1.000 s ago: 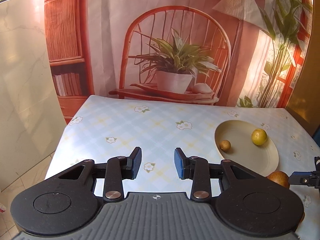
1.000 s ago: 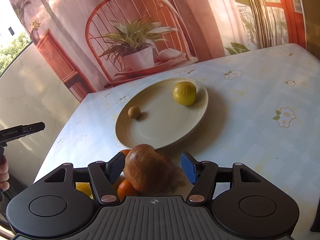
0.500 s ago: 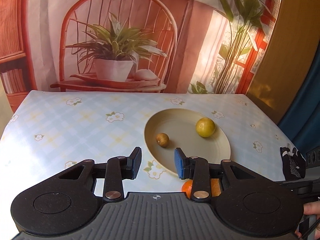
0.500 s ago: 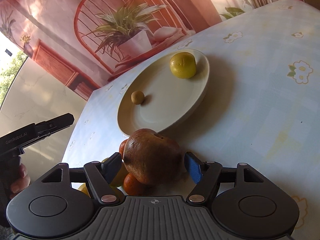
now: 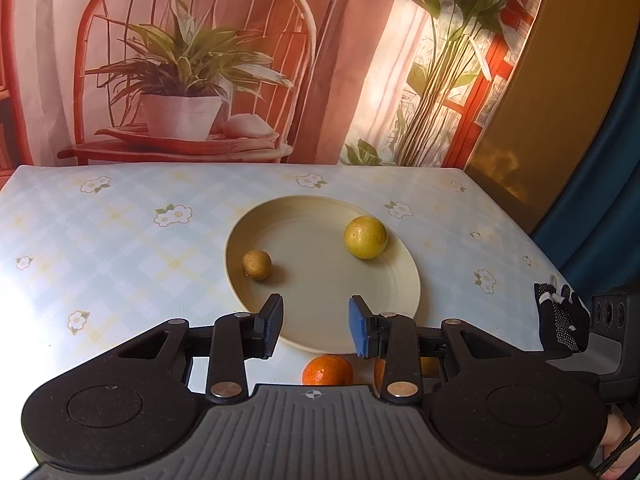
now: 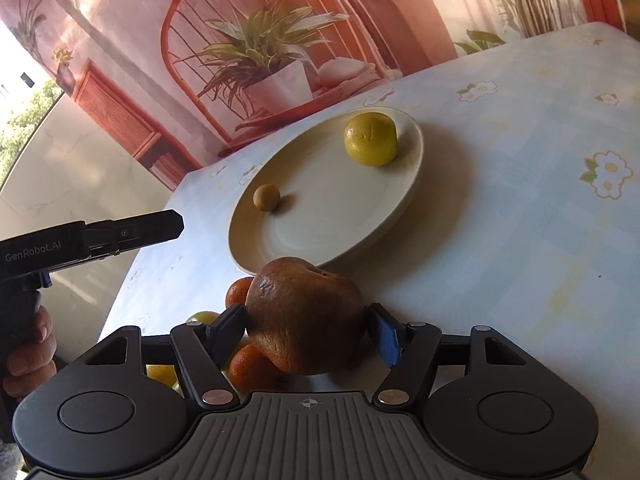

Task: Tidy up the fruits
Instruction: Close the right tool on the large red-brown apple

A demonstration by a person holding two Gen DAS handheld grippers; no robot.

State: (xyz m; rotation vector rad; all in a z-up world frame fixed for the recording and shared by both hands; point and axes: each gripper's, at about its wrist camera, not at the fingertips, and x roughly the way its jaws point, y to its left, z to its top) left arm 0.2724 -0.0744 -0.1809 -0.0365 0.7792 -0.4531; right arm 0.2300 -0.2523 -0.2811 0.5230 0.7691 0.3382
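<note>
A cream plate (image 5: pixel 320 320) (image 6: pixel 320 240) lies on the flowered tablecloth and holds a yellow round fruit (image 5: pixel 365 237) (image 6: pixel 371 139) and a small tan fruit (image 5: pixel 256 265) (image 6: pixel 266 197). My right gripper (image 6: pixel 306 330) is shut on a big brown fruit (image 6: pixel 306 316) and holds it above the table just before the plate's near rim. Under it lie oranges (image 6: pixel 250 366) and yellowish fruits (image 6: pixel 160 374). My left gripper (image 5: pixel 315 330) is open and empty over the plate's near rim. An orange (image 5: pixel 327 370) lies just below it.
The left gripper's body (image 6: pixel 92 236) reaches in from the left in the right wrist view. A gloved hand and the right gripper's body (image 5: pixel 564 320) sit at the right in the left wrist view. A printed backdrop stands behind the table's far edge.
My left gripper has swung right toward the plate. My right gripper closed on the brown fruit and has lifted it off the pile.
</note>
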